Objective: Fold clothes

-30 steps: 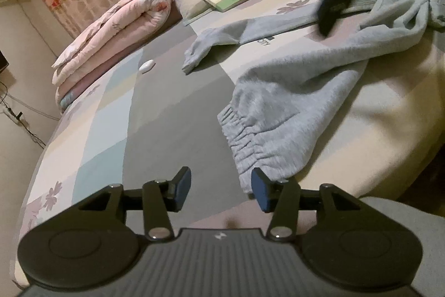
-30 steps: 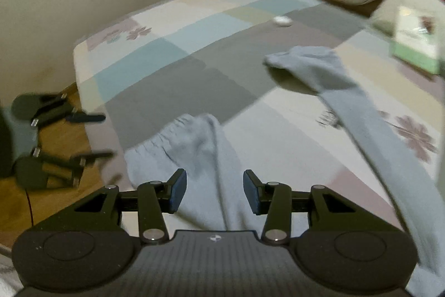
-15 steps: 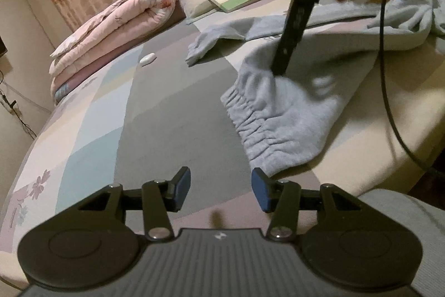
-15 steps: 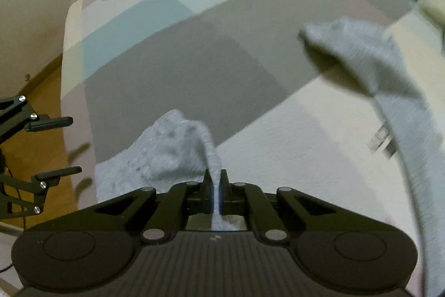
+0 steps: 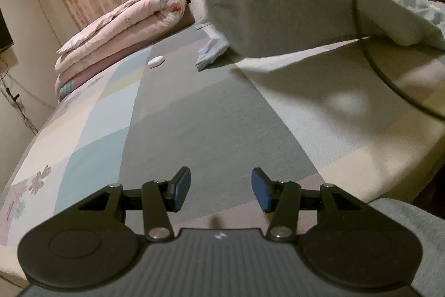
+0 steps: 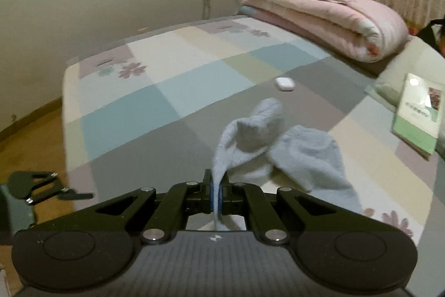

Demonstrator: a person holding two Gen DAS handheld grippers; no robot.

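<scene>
Two grippers, one sweatpants.

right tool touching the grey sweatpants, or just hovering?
Touching. The right wrist view shows the right tool shut on a fold of the grey sweatpants, fabric pinched between both pads and trailing up out of them.
</scene>
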